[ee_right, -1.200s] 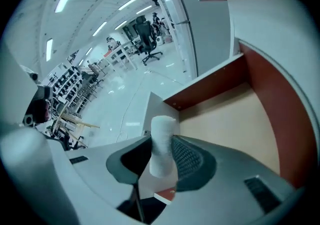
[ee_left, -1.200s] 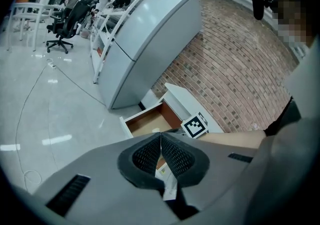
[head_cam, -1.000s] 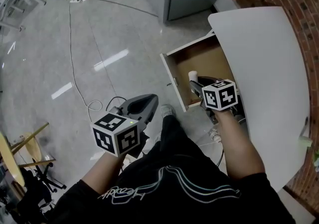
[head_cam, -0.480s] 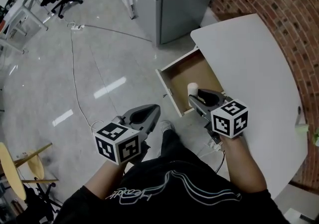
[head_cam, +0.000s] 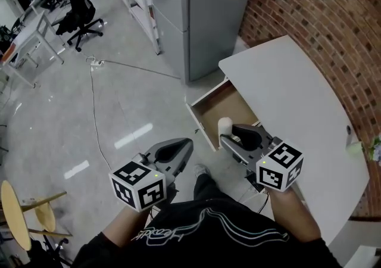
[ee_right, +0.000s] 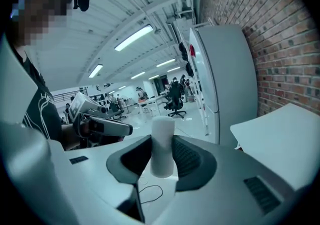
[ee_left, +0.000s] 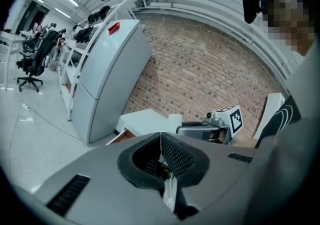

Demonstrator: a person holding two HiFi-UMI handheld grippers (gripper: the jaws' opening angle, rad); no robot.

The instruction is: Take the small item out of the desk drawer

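My right gripper (head_cam: 225, 136) is shut on a small white cylinder (head_cam: 225, 125), held upright just above the front edge of the open wooden drawer (head_cam: 215, 104). In the right gripper view the cylinder (ee_right: 162, 146) stands clamped between the two dark pads. The drawer sticks out from under a white desk (head_cam: 286, 94), and its visible bottom looks bare. My left gripper (head_cam: 187, 144) hangs over the floor to the left of the drawer. Its jaws meet in a thin line with nothing between them (ee_left: 161, 141). From the left gripper view I see the cylinder (ee_left: 175, 120) and the right gripper (ee_left: 200, 128).
A tall grey cabinet (head_cam: 196, 11) stands behind the drawer and a brick wall (head_cam: 321, 11) runs behind the desk. A cable (head_cam: 98, 118) trails over the shiny floor. An office chair (head_cam: 77, 5) is far left and a wooden stool (head_cam: 18, 213) is near left.
The right gripper has come up and back out of the drawer with the white cylinder in it. The head view has tilted up. The left gripper has stayed shut in about the same spot.
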